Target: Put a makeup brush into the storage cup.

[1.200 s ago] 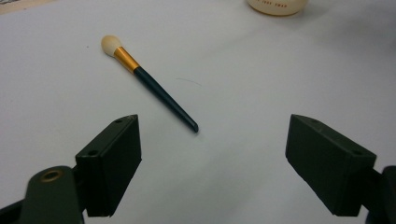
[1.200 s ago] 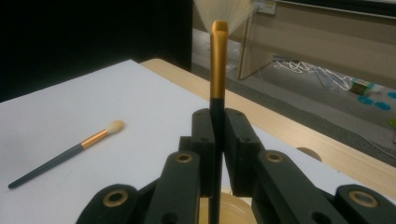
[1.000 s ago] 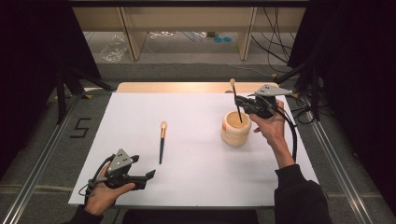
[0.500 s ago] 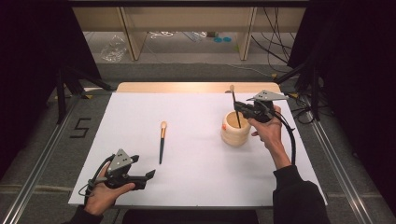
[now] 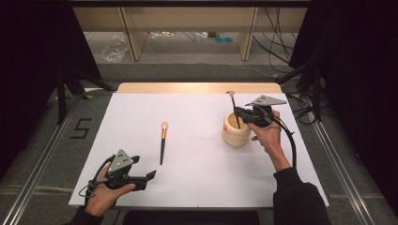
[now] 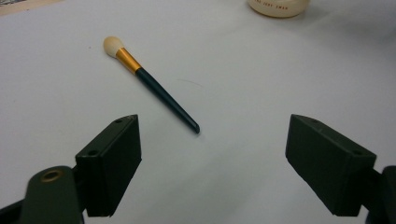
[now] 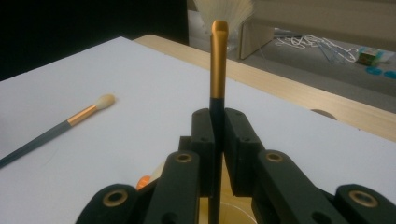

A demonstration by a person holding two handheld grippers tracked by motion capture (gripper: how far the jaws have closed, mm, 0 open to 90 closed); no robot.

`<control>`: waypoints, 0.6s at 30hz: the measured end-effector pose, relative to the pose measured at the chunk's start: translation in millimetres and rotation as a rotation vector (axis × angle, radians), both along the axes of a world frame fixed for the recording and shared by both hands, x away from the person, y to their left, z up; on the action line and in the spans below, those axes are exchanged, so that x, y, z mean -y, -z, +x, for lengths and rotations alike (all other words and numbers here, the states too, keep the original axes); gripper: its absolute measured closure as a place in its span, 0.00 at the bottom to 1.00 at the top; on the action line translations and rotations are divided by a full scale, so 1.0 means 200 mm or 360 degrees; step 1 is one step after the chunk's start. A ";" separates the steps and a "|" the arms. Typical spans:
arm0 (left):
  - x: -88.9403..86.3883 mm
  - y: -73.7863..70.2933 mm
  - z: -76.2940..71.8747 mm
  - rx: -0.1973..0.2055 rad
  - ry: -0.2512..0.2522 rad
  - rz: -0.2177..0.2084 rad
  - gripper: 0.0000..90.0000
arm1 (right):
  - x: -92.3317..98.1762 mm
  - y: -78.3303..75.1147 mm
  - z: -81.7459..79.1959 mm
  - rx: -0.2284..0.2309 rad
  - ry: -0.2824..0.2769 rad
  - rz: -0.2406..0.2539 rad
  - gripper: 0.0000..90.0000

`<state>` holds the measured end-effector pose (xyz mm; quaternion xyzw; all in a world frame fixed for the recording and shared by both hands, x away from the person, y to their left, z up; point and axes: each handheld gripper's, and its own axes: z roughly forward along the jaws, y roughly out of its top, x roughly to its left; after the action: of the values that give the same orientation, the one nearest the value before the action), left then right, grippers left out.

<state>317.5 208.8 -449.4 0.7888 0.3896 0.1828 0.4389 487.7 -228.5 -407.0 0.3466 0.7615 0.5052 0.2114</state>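
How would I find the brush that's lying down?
Look at the big white table, left of the round wooden cup. The loose brush lies flat there with a dark handle, gold band and pale round tip. The other brush stands upright in the right gripper.

Light falls from above onto the white bench, which is bright and evenly lit while the surroundings sink into black. Shadows are soft and faint. The high view is slightly grainy. In the right gripper view the bristles of the held brush and the background are blurred.
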 end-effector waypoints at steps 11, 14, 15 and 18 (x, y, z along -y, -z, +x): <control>-0.01 0.00 0.00 0.0013 0.0006 0.0016 0.20 | 0.00 0.05 0.00 -0.0052 0.0004 -0.0019 0.93; -0.01 0.00 0.00 0.0006 0.0007 0.0016 0.20 | 0.00 0.06 -0.01 -0.0058 0.0001 -0.0018 0.93; -0.01 0.00 0.00 0.0006 0.0004 0.0017 0.20 | 0.00 0.06 -0.01 -0.0071 -0.0009 -0.0017 0.92; -0.01 0.00 0.00 0.0009 0.0008 0.0016 0.20 | 0.00 0.06 -0.01 -0.0086 -0.0009 -0.0030 0.91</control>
<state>318.1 210.1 -449.4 0.7914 0.3855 0.1859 0.4364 485.6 -229.4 -419.4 0.3560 0.7726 0.4891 0.1927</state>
